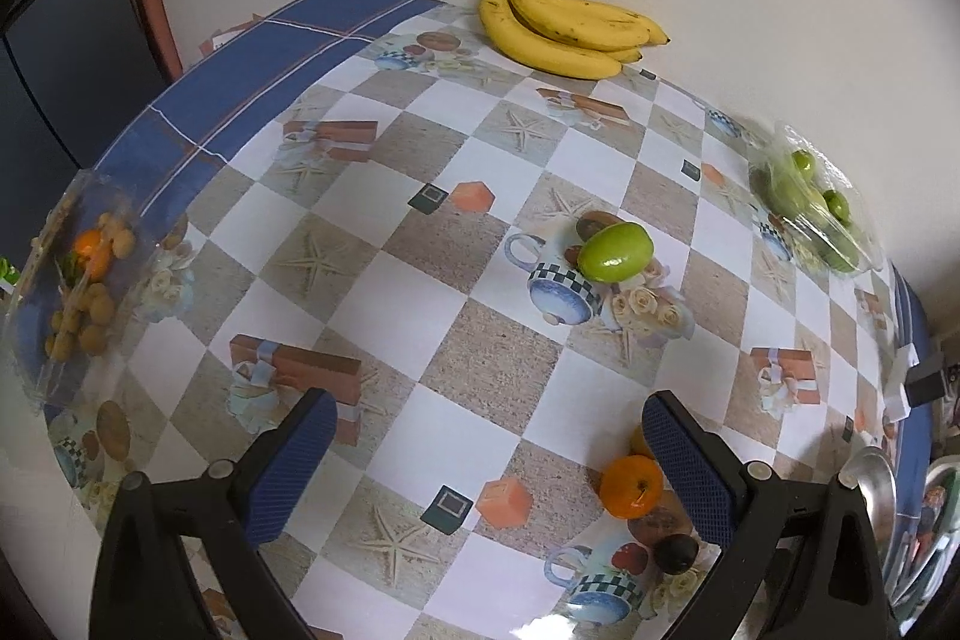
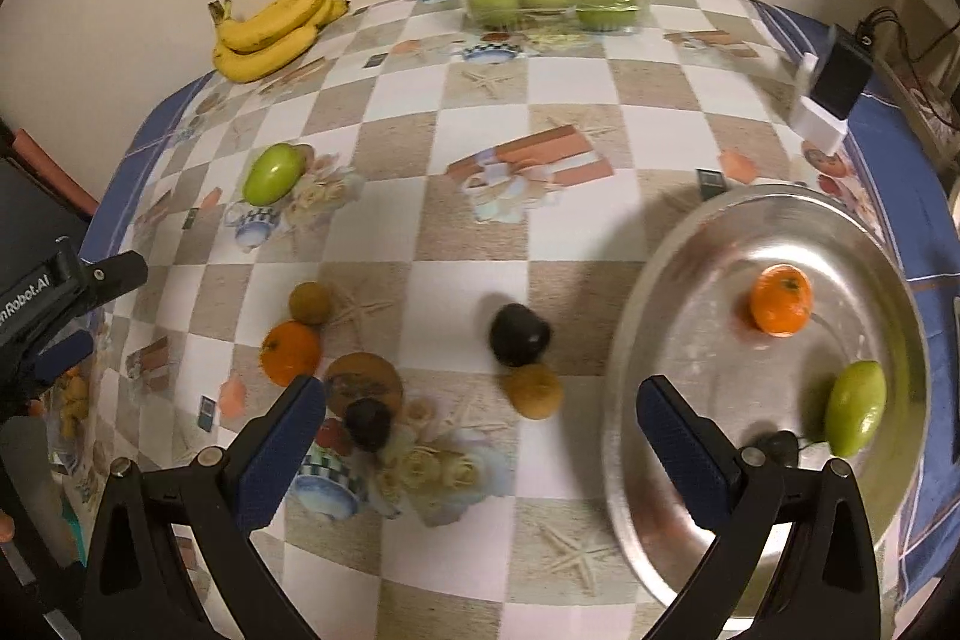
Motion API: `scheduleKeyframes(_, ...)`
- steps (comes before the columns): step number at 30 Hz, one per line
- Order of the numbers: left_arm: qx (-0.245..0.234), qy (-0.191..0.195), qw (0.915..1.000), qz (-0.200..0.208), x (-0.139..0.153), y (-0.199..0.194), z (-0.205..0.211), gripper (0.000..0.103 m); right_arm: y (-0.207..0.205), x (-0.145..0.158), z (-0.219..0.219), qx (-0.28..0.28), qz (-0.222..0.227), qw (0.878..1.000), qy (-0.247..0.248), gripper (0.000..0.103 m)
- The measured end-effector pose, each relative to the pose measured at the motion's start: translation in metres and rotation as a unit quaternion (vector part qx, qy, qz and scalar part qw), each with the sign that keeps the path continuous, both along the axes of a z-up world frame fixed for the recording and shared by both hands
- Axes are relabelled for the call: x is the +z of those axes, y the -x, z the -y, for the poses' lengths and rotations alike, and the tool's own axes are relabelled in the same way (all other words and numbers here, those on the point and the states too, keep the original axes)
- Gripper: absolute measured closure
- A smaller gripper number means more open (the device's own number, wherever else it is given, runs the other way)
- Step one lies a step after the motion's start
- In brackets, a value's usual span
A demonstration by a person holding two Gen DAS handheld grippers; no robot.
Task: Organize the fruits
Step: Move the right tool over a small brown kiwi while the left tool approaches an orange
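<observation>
Steel tray (image 2: 672, 280) is already holding an orange (image 2: 781, 300) and a green fruit (image 2: 855, 408). Right gripper (image 2: 480, 415) is hovering wide and empty over the dark plum (image 2: 519, 334), probably grabbing it next. Left gripper (image 1: 489, 430) is gaping too; bananas (image 1: 564, 22) are sitting way back.

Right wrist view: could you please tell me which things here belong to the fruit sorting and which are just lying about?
Job:
tray
oranges
green fruits
bananas
dark fruits
brown fruits

Lying about:
black device
</observation>
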State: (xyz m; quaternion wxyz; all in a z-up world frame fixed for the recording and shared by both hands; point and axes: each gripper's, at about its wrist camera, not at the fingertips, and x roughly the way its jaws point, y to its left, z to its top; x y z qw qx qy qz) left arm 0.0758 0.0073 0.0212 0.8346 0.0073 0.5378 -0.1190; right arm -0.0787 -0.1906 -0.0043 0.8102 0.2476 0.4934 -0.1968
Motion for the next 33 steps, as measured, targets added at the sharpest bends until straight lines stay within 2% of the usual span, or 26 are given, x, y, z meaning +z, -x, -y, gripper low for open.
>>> scheduleKeyframes(14,-0.054,0.011,0.9985,-0.003,-0.008,0.009,0.027,0.000,-0.007,-0.004,-0.001,0.018,-0.013,1.000,0.008,0.000)
scheduleKeyframes(22,-0.094,0.010,0.9954,-0.010,-0.016,0.016,0.045,0.000,-0.004,-0.001,0.003,0.024,0.002,1.000,0.001,0.000)
scheduleKeyframes(26,-0.112,0.013,0.9936,-0.009,-0.016,0.019,0.050,0.000,-0.004,0.004,0.002,0.029,0.008,0.999,0.013,0.001)
scheduleKeyframes(29,-0.128,0.014,0.9916,-0.011,-0.016,0.021,0.055,0.000,-0.003,0.005,0.002,0.031,0.017,0.999,0.012,0.010)
scheduleKeyframes(33,-0.128,0.021,0.9913,-0.022,-0.020,0.022,0.056,0.000,-0.004,0.002,0.002,0.033,0.015,0.999,0.005,0.014)
